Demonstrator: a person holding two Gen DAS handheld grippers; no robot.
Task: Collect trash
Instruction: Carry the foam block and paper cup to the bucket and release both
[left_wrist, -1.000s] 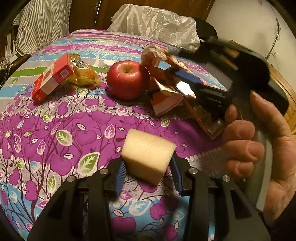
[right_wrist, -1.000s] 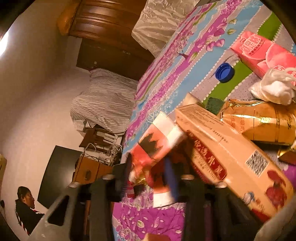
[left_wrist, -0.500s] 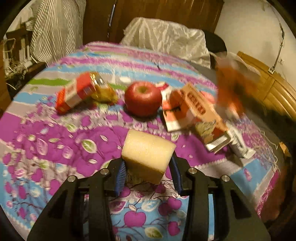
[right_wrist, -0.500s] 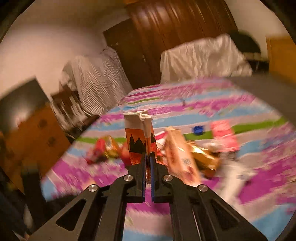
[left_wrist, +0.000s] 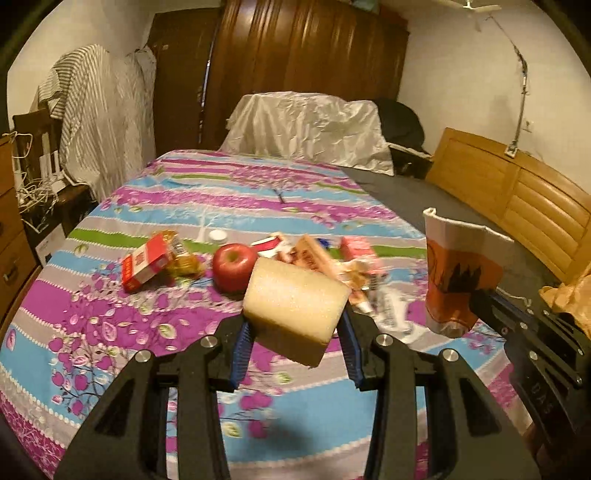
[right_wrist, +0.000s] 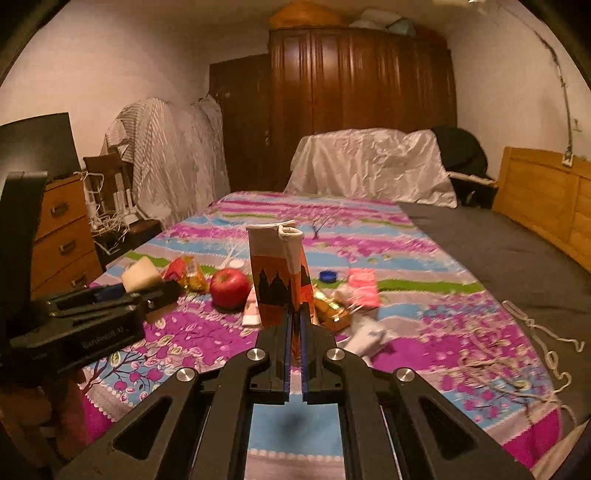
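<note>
Two loads could drop: the left tool (left_wrist: 295, 332) holds a sponge (left_wrist: 295, 306) loosely by its end, the right tool (right_wrist: 294, 325) pinches a carton (right_wrist: 280, 280) only at its thin bottom edge.

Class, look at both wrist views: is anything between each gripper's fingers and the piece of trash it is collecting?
Nothing visible. The left gripper already clamps the foam block, and the right gripper is shut on the orange carton. Both are lifted off the bedspread; no bin is in view.
</note>
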